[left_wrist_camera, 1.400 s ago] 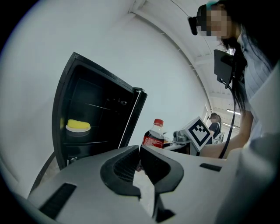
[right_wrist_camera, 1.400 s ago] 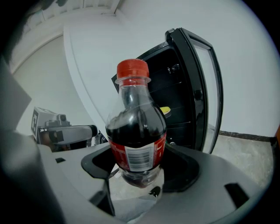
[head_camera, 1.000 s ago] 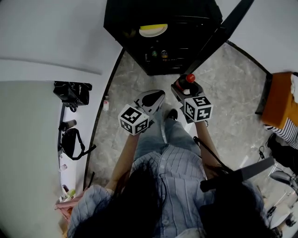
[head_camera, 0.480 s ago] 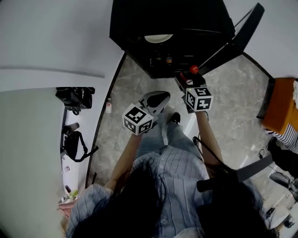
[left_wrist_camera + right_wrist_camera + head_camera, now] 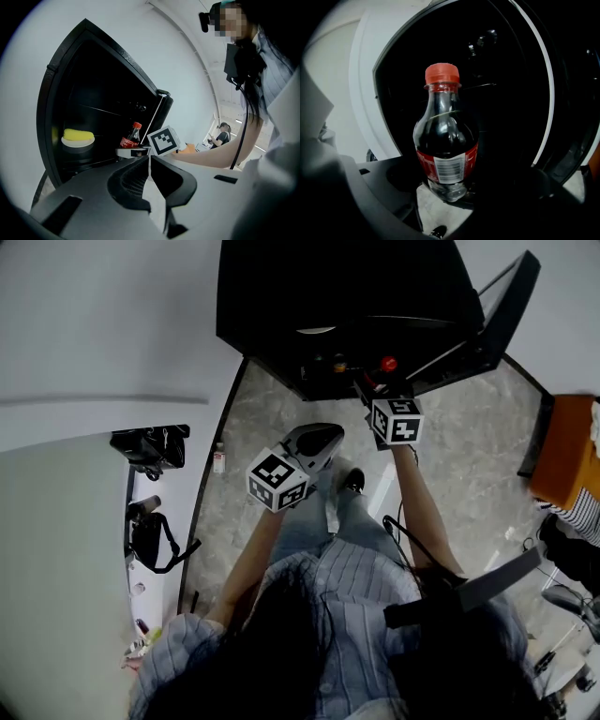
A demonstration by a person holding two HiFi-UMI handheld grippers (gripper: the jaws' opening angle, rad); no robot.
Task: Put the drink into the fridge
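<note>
While the right gripper point(image 5: 449, 197) clamps the cola bottle point(image 5: 446, 140) low on its body, upright at the open fridge point(image 5: 328, 287) mouth, upper centre of the head view, the left gripper point(image 5: 149, 171) hangs back, jaws pressed together on nothing. Full, smooth plastic: likely weighty and slippery, so that low hold looks sound.

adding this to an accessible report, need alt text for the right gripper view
A dark cola bottle with a red cap stands upright and close to the camera, clamped near its base in the right gripper. Behind it is the dark interior of an open black fridge.
</note>
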